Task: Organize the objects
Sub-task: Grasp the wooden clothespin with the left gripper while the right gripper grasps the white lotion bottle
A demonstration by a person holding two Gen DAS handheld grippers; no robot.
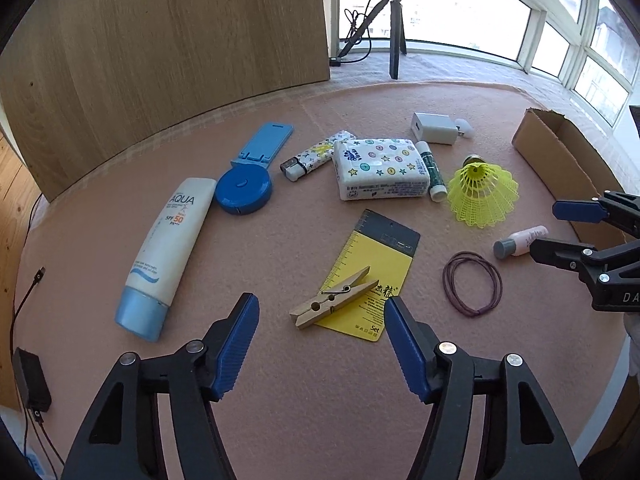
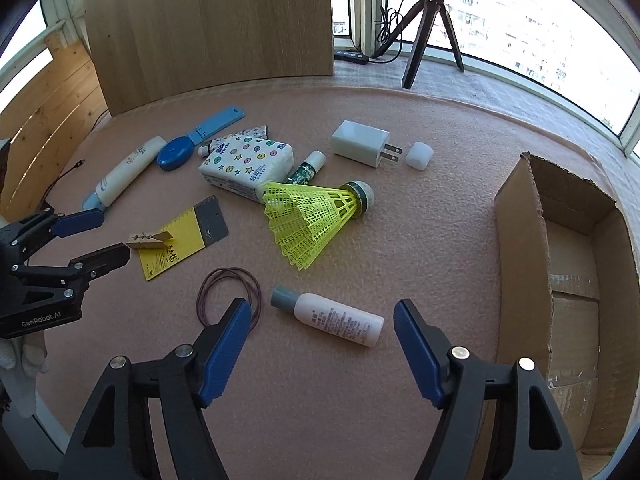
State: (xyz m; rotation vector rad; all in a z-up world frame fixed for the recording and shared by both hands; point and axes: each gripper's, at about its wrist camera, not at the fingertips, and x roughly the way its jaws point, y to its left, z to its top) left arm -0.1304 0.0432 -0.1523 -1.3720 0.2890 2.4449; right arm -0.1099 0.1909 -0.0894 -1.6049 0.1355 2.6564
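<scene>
Loose objects lie on a pink felt table. My left gripper (image 1: pixel 320 312) is open and empty, its jaws either side of a wooden clothespin (image 1: pixel 334 298) lying on a yellow card (image 1: pixel 374 276). My right gripper (image 2: pixel 322 320) is open and empty, just short of a small pink bottle (image 2: pixel 328 314) with a grey cap. A yellow shuttlecock (image 2: pixel 312 218), a brown hair tie (image 2: pixel 230 294), a tissue pack (image 2: pixel 248 164), a white charger (image 2: pixel 362 143), a lip balm (image 2: pixel 306 169), a sunscreen tube (image 1: pixel 168 248), a blue tape measure (image 1: pixel 244 192) and a lighter (image 1: pixel 314 154) lie around.
An open cardboard box (image 2: pixel 520 264) stands at the table's right edge. A wooden panel (image 2: pixel 208 28) stands behind the table. A tripod (image 2: pixel 428 20) and cables stand on the windowsill. A blue phone stand (image 1: pixel 264 142) lies at the back left.
</scene>
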